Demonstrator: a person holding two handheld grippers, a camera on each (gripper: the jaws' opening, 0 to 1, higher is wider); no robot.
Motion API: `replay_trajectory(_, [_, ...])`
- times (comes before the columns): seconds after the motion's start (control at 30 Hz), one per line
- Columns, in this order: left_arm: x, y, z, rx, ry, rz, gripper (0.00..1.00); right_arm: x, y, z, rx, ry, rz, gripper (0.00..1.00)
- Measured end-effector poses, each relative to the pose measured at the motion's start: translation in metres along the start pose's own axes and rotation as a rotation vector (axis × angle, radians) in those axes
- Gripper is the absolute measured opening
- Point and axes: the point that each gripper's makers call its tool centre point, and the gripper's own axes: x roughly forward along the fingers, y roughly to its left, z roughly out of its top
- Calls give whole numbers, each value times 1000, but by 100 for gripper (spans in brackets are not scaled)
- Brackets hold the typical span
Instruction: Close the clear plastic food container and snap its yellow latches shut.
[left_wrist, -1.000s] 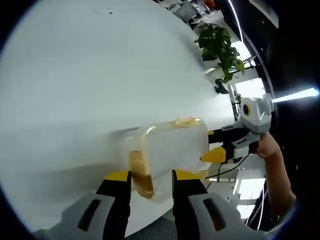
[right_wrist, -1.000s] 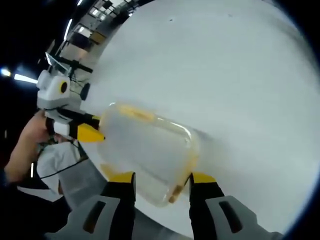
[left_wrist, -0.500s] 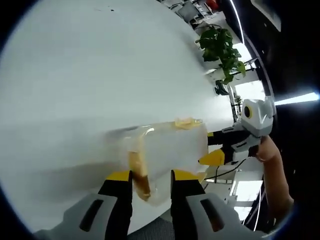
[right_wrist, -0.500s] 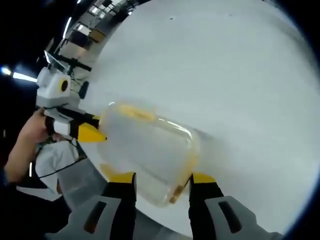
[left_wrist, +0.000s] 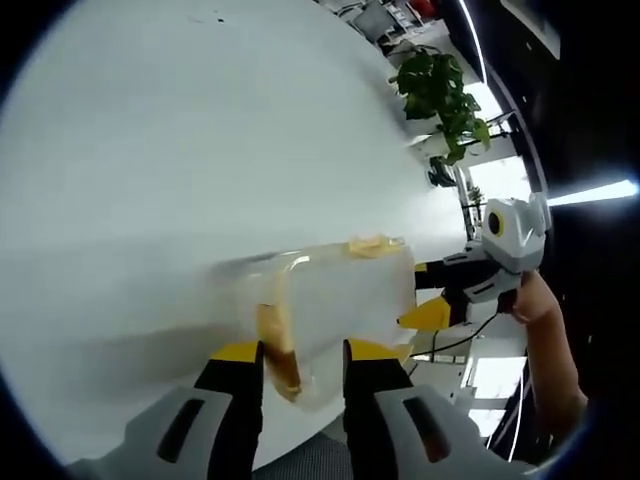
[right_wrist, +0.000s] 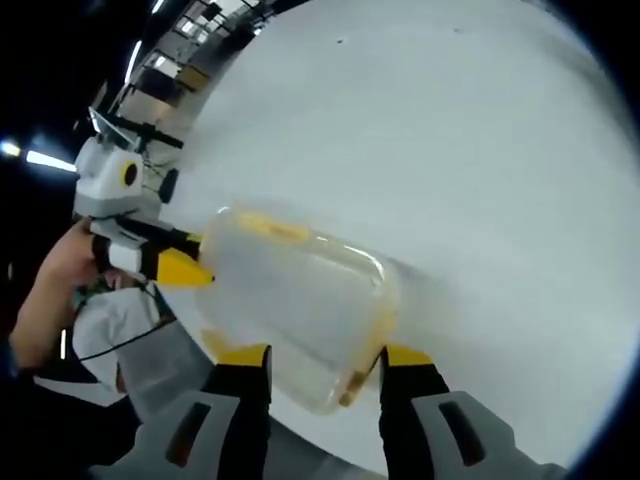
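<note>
The clear plastic food container (left_wrist: 340, 300) with yellow latches (left_wrist: 278, 350) lay on the broad white table (left_wrist: 150, 150), near its edge. The left gripper (left_wrist: 302, 355) straddled one end, jaws parted; the right gripper (right_wrist: 322, 360) likewise straddled the other. A leafy green potted plant (left_wrist: 440, 95) stood beyond. Actual contact was unclear.

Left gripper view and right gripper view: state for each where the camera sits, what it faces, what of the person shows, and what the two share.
Left gripper view: rides on the left gripper, facing along its jaws at one end of the clear container on the white table; the right gripper and the person's hand enter from the right.
Right gripper view: rides on the right gripper, facing the container's opposite end; the left gripper and holding hand enter from the left.
Shared: container, table, both grippers.
</note>
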Motion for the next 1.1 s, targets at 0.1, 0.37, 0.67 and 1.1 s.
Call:
replay_trajectory(0.1, [-2, -1, -6, 52, 17, -4, 30, -2, 2, -3, -26, -19, 10, 42])
replay_trajectory(0.37, [-11, 10, -4, 158, -40, 70, 52, -6, -4, -2, -50, -74, 7, 41])
replay_trajectory(0.67, [-22, 8, 8, 214, -69, 74, 50, -26, -3, 6, -91, -117, -16, 43])
replay_trajectory(1.1, [-25, -16, 16, 530, -47, 151, 50, -43, 12, 26, -367, -166, -41, 45])
